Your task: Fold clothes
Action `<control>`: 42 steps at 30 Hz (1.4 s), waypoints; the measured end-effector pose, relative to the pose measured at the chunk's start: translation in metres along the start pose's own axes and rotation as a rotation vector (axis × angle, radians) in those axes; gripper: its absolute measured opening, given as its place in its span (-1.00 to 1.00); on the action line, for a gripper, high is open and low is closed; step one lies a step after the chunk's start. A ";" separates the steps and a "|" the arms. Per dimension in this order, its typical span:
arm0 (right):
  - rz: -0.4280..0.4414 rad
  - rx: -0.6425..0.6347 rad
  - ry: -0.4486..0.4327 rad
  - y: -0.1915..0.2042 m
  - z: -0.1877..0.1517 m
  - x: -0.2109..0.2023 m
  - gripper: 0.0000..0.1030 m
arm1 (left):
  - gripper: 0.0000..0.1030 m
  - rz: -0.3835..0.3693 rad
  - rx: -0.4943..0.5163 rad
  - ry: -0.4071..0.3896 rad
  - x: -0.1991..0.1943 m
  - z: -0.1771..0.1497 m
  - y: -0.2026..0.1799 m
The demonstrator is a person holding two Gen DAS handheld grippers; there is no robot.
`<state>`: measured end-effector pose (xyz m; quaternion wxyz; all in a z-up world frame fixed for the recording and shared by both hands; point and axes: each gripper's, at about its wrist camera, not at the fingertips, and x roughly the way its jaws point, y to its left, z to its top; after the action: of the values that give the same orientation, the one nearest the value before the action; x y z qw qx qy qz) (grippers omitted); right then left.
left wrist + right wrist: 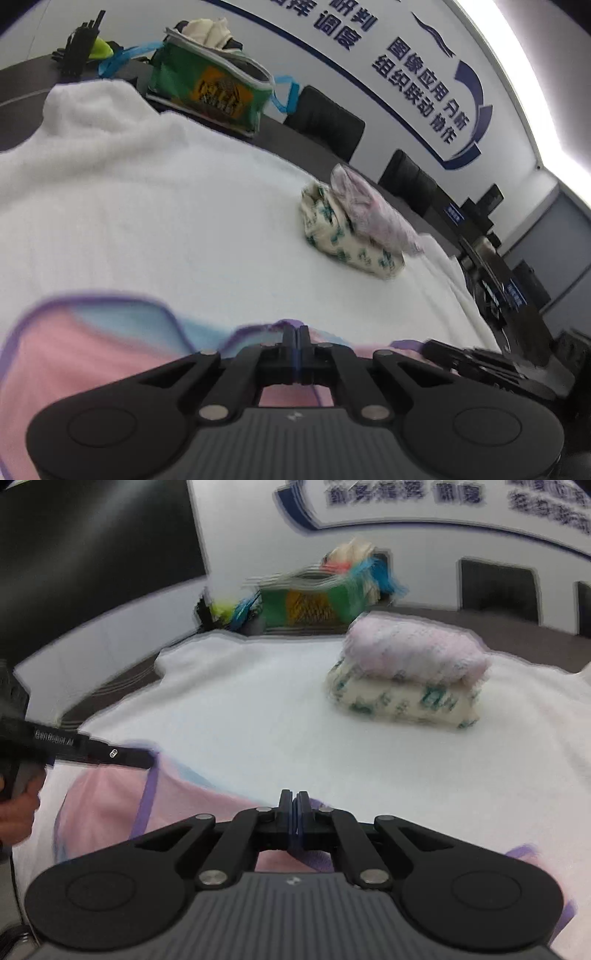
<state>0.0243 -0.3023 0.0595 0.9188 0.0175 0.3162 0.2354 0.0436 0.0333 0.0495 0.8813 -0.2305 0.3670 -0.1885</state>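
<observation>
With both the left gripper [299, 334] and the right gripper [294, 799] pinched on the pink garment's [74, 350] purple-trimmed edge at the frame bottom, a fold is begun; an even lift across is called for next.

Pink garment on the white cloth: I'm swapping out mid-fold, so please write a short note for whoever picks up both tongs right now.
Left tongs: shut, pinching the purple-trimmed edge of the pink garment.
Right tongs: shut on the same garment's edge, farther along it.
The garment lies at the near side of the white cloth.
Done: two folded pieces, the pink folded piece stacked on the cream printed piece, at the far side.
The green bag behind seems to hold more fabric.
Left: fold the pink garment and likely add it to the stack.
</observation>
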 end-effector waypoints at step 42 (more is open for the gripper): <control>-0.029 -0.336 0.078 0.081 0.011 0.020 -0.02 | -0.36 -0.142 0.212 0.118 -0.072 -0.129 -0.012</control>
<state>0.0099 -0.2205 0.0714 0.8992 -0.1501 0.3080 0.2722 -0.1001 0.0248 0.0158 0.8621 -0.1499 0.3787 -0.3015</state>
